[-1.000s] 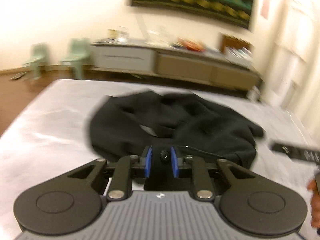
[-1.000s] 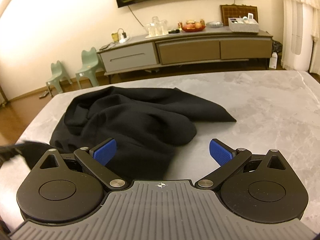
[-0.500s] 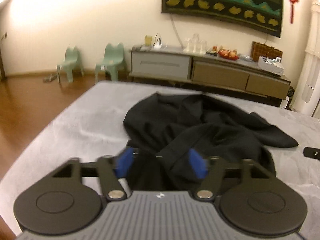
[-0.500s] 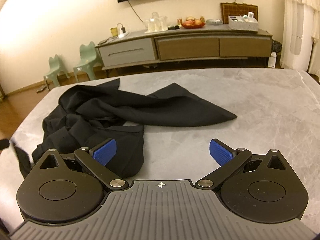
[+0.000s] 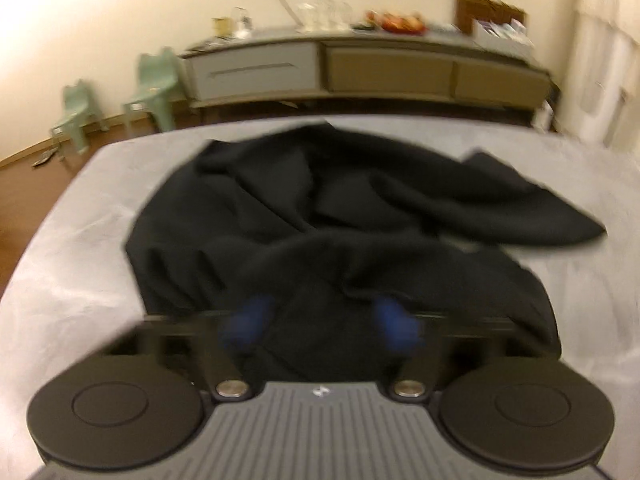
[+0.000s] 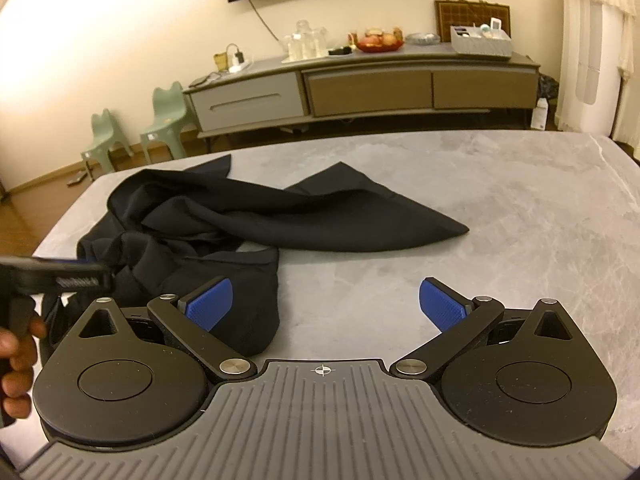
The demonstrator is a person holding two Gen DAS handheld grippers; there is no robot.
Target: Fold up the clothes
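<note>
A crumpled black garment [image 6: 248, 224] lies on the left half of the grey marble table [image 6: 500, 208]; one pointed flap reaches right. In the left wrist view the garment [image 5: 340, 208] fills the middle, blurred by motion. My left gripper [image 5: 320, 320] is open, its blue pads apart with a fold of the cloth between them, near the garment's near edge. It also shows in the right wrist view [image 6: 60, 276] at the far left, by the cloth. My right gripper [image 6: 326, 306] is wide open and empty over bare table, just right of the garment's near corner.
A long sideboard [image 6: 360, 84] with glasses, fruit and a basket stands against the far wall. Two small green chairs [image 6: 136, 128] sit on the wooden floor at the left. The table's left edge [image 5: 52, 220] is close to the garment.
My left gripper went from shut on the cloth to open and moved in over the garment. The garment spread out, one flap thrown right. My right gripper stayed open in place.
</note>
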